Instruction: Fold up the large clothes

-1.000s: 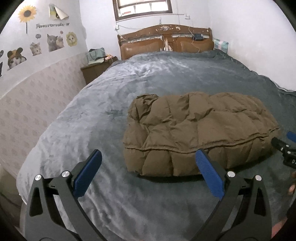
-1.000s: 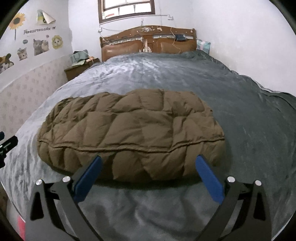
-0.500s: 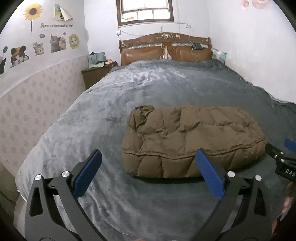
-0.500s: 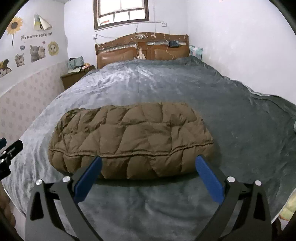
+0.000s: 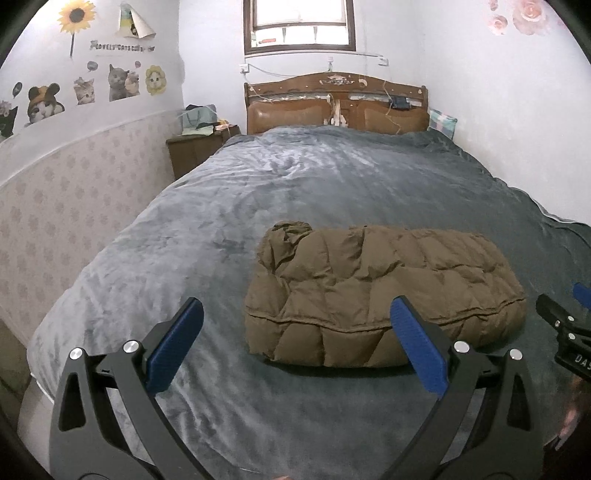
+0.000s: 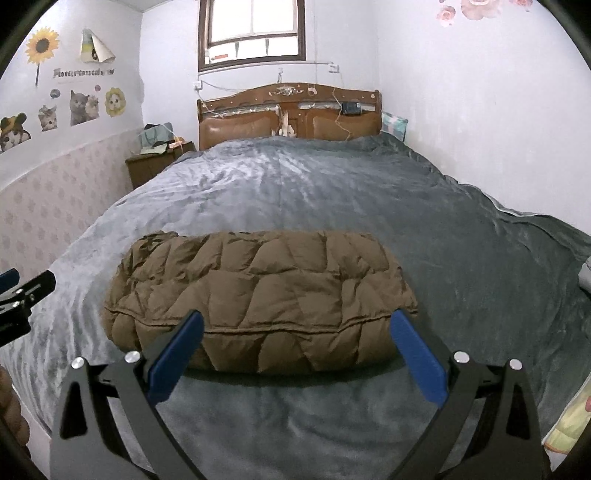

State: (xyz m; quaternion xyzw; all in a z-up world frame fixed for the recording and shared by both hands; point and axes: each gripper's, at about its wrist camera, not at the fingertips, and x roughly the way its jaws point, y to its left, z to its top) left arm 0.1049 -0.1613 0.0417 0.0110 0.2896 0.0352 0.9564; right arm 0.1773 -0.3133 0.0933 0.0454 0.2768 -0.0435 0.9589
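The folded brown quilted down jacket (image 6: 258, 295) is now seen from farther back than a second ago — both grippers are drawn away. The left gripper (image 5: 295, 347) and right gripper (image 6: 295, 350) are held with fingers wide apart and empty — folding is judged essentially done.

Soft, dim daylight from window (image 5: 300, 26) at far wall; panes blown out white. Pale sheen on blanket (image 5: 295, 170) below it. Dark shadow under jacket's (image 6: 258, 295) near edge. Strong fisheye bend, black vignette at corners. Slight softness at the rims.
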